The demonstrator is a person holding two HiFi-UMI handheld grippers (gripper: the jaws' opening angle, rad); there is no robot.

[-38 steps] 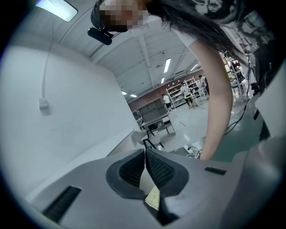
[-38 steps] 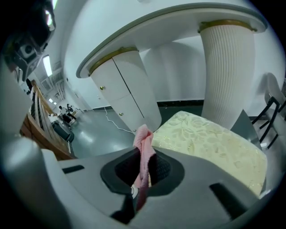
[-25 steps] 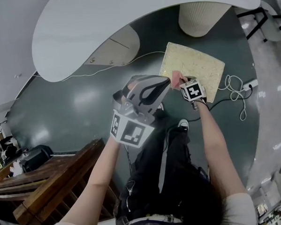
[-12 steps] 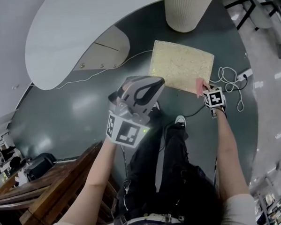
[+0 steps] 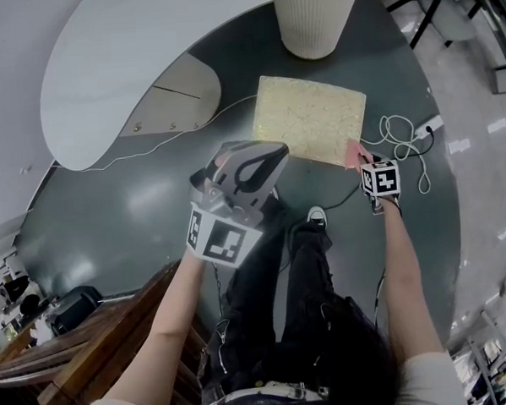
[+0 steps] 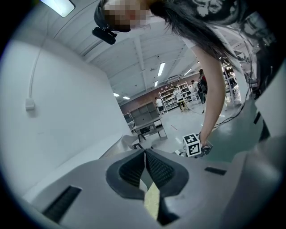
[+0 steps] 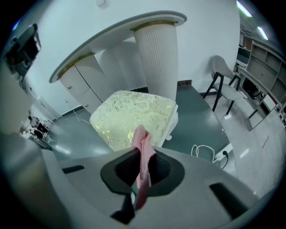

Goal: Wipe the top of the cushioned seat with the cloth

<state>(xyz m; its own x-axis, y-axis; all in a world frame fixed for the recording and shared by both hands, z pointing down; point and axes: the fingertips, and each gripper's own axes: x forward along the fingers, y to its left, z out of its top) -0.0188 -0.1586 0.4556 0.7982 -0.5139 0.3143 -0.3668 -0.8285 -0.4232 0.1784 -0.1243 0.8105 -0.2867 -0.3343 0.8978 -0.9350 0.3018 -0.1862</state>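
Pink cloth (image 7: 141, 139) pinched in right gripper (image 7: 142, 164), arm extended toward seat (image 7: 129, 115)

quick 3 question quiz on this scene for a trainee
1. True or false: the left gripper holds the cloth.
2. The right gripper has its jaws: A open, empty; B shut on the cloth; C shut on a brush.
3. On which side of the seat, the person's left or right, does the white cable lie?
Key: 1 false, the left gripper is shut with no cloth; 2 B; 3 right.
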